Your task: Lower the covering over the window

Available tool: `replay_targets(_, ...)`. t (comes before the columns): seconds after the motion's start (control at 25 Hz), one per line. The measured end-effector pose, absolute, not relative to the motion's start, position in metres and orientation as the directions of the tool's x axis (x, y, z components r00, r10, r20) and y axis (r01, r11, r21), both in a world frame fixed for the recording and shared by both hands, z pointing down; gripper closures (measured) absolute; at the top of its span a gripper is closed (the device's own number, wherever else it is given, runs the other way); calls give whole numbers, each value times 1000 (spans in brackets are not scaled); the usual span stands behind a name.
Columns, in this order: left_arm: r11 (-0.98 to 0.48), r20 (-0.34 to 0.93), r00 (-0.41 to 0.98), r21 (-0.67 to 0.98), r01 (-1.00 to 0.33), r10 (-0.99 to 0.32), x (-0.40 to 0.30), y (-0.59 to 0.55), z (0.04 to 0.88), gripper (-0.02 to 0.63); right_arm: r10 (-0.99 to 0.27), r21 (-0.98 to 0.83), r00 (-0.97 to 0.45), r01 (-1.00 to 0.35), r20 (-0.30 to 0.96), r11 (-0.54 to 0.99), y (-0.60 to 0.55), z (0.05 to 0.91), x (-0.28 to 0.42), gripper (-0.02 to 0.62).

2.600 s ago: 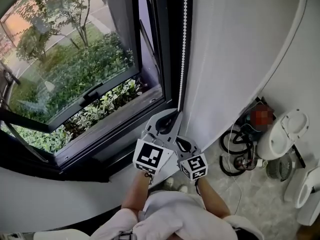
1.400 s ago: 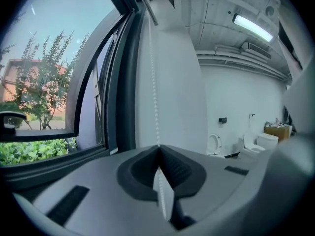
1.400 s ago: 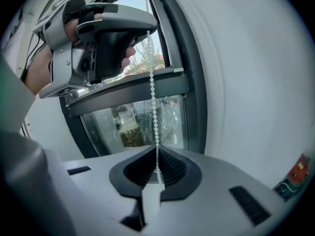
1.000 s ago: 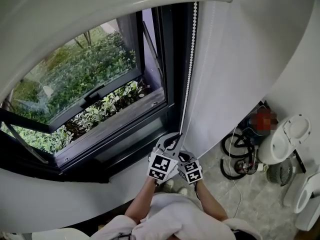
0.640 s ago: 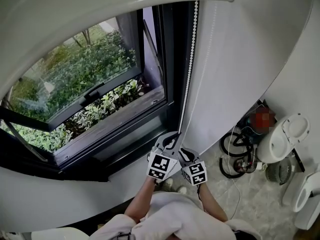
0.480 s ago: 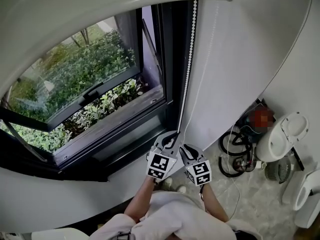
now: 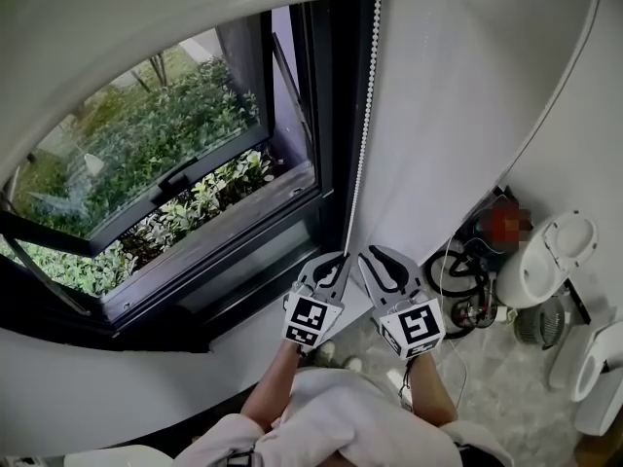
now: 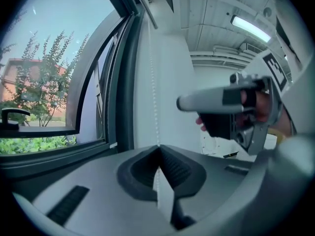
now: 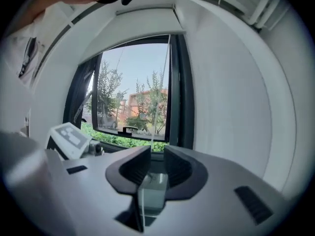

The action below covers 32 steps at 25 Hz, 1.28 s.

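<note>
A white roller blind (image 7: 224, 3) hangs over the top part of the dark-framed window (image 7: 292, 212); its bottom bar (image 9: 142, 23) shows above the glass. A white bead chain (image 7: 362, 125) drops along the frame's right side. My left gripper (image 7: 340, 259) is shut on that chain (image 8: 152, 82), which is pinched at the jaw tips (image 8: 158, 149). My right gripper (image 7: 375, 254) sits just right of the left one and slightly higher. Its jaws (image 9: 157, 151) have just been opening and stand open. The chain (image 9: 152, 140) runs in the gap between them, and the pads do not press it.
A casement sash (image 7: 156, 178) stands open over green shrubs outside. The white wall (image 7: 458, 95) is right of the chain. On the floor at the right are a white appliance (image 7: 550, 261), coiled cables (image 7: 458, 270) and other gear. The person's torso (image 7: 331, 426) is below.
The blind's lower edge has come down the window. The right gripper let go of the chain low down, opened, and rose beside the left gripper, which stayed put.
</note>
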State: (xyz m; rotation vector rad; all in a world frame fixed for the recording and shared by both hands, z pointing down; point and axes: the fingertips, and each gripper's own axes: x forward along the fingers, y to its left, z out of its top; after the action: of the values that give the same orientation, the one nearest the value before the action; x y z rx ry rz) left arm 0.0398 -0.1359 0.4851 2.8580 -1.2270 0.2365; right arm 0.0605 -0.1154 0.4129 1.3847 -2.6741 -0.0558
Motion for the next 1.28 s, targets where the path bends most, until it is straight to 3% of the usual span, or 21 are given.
replay_targets(0.2, -699, 144, 688, -36, -714, -711, 42, -133, 484, 592, -788, 176, -616, -778, -17, 604, -126, 348, 48, 514)
replay_targets(0.56, -710, 136, 701, -31, -704, -700, 46, -130, 484, 592, -750, 211, -655, -749, -91, 628, -148, 297, 30, 508)
replay_targets(0.68, -712, 130, 704, -29, -701, -698, 47, -130, 484, 592, -746, 165, -657, -752, -112, 638, -151, 295, 29, 592)
replay_targets(1.28, -714, 244, 690, -17, -700, -682, 48, -141, 537, 592, -774, 37, -626, -779, -94, 626, -170, 351, 28, 598)
